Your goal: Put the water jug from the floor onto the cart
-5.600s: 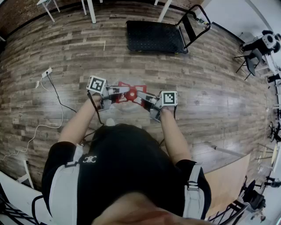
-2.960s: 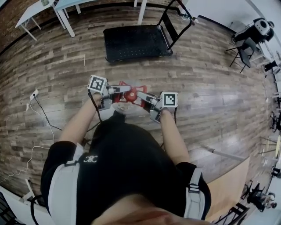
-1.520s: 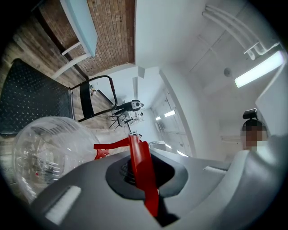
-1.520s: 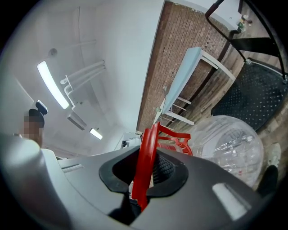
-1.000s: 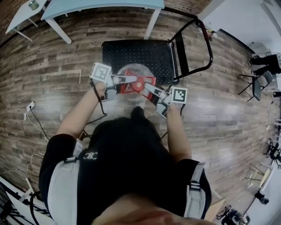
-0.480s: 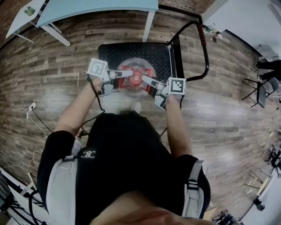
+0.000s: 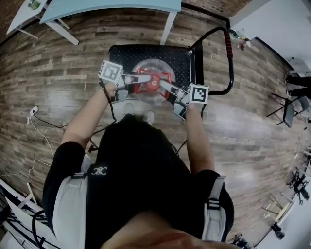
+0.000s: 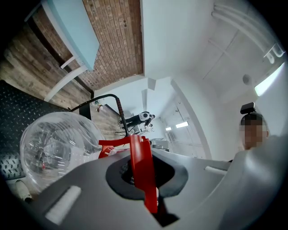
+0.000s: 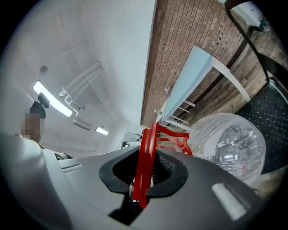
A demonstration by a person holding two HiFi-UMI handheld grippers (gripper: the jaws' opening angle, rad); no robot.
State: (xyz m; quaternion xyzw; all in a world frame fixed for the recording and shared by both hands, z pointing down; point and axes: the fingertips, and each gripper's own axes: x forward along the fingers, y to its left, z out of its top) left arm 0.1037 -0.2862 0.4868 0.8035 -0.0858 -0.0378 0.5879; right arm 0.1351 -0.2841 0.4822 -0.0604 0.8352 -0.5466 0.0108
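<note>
The water jug (image 7: 154, 90) is a clear, round bottle with a red carrying handle (image 7: 150, 81) on top. It hangs over the black deck of the cart (image 7: 127, 55), carried between both grippers; I cannot tell whether its base touches the deck. My left gripper (image 7: 135, 79) is shut on the handle's left side. My right gripper (image 7: 166, 86) is shut on its right side. In the left gripper view the red handle (image 8: 143, 175) is pinched between the pads, with the jug (image 8: 56, 143) beyond. The right gripper view shows the same handle (image 9: 145, 173) and jug (image 9: 231, 152).
The cart's black push bar (image 7: 230, 58) rises at the deck's right end. A light blue table (image 7: 112, 7) with white legs stands just behind the cart. A white cable and socket (image 7: 33, 113) lie on the wood floor at left. Office chairs (image 7: 297, 85) stand far right.
The person has carried the jug across the floor up to the cart. It now hangs over the deck, with both grippers still closed on the red handle.
</note>
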